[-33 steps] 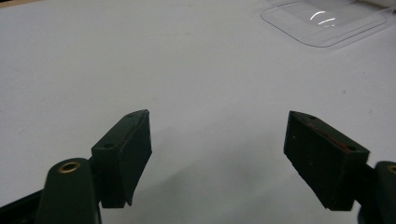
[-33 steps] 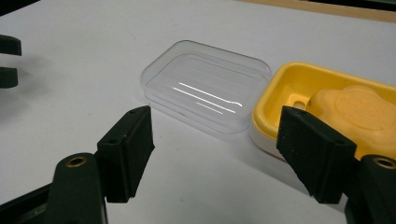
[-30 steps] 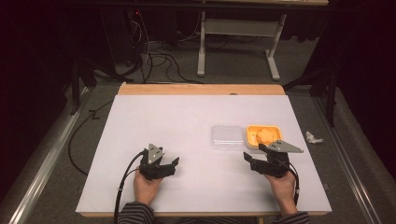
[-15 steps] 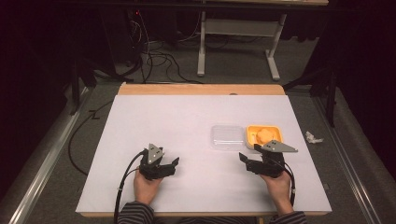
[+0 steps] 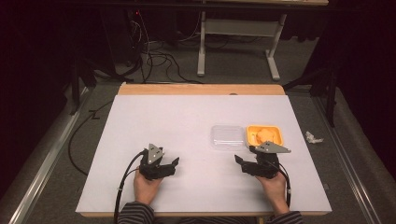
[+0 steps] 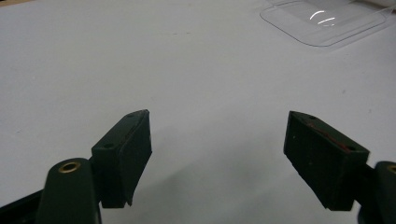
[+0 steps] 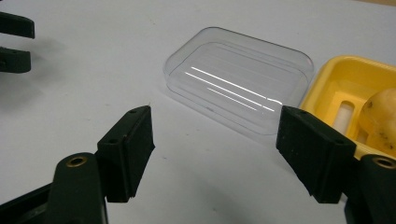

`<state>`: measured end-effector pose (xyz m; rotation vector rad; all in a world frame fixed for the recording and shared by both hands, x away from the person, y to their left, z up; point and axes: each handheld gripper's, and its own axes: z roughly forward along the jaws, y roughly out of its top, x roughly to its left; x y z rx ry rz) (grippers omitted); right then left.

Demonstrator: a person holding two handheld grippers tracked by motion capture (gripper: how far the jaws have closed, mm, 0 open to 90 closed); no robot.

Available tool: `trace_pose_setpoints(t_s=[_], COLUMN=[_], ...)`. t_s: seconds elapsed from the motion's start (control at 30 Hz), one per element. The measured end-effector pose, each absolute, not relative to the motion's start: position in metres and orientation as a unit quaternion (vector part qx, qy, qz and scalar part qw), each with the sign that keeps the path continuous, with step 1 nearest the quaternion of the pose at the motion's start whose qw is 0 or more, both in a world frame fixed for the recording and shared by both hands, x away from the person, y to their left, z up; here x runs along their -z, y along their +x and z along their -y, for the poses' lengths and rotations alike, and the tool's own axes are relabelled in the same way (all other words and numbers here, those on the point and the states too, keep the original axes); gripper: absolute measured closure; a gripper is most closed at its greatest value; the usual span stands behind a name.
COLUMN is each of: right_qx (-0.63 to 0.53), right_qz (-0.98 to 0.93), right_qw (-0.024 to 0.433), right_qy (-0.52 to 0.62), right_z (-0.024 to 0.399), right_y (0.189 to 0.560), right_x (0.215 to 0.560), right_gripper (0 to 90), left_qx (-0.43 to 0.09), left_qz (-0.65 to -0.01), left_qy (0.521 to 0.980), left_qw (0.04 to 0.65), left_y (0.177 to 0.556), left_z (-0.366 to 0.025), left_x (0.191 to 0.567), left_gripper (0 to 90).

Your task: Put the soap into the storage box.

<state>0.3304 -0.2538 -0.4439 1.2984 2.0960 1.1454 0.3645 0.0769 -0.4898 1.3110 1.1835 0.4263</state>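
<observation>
Since a second ago the right gripper [image 5: 246, 161] has moved a little toward the left and now aims at the clear lid [image 7: 238, 84], with its jaws spread wide and holding nothing. The left gripper [image 5: 173, 163] has stayed in its place on the white surface [image 5: 187, 121], jaws also released and empty. The lid lies flat just beside the yellow tray [image 5: 275, 135], which holds a potato [image 7: 383, 119]. I judge the lid is probably the next thing to be picked up.

Left gripper [image 5: 173, 164] and right gripper [image 5: 241, 162] rest near the clear lid [image 5: 226, 136] and yellow tray [image 5: 277, 135].
</observation>
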Motion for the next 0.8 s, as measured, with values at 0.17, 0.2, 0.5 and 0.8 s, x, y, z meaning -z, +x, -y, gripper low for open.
trace_pose_setpoints(t_s=[0.17, 0.2, 0.5, 0.8], right_qx=[-0.413, -0.411, -0.404, -0.388], right_qz=[-0.755, -0.757, -0.764, -0.772], right_qw=[0.207, 0.206, 0.203, 0.208], right_qy=[0.465, 0.464, 0.461, 0.458], right_z=[0.25, 0.249, 0.241, 0.234], right_y=[0.331, 0.331, 0.332, 0.335], right_x=[0.447, 0.448, 0.453, 0.462], right_gripper=[29.0, 29.1, 29.2, 29.6], left_qx=[-0.184, -0.185, -0.184, -0.184], left_qz=[-0.514, -0.514, -0.513, -0.515], left_qy=[0.568, 0.569, 0.569, 0.567], left_qw=[0.615, 0.615, 0.615, 0.616], left_y=[0.365, 0.365, 0.364, 0.365], left_z=[-0.077, -0.077, -0.077, -0.077], left_x=[0.49, 0.49, 0.49, 0.49], left_gripper=[24.0, 24.0, 24.0, 24.0])
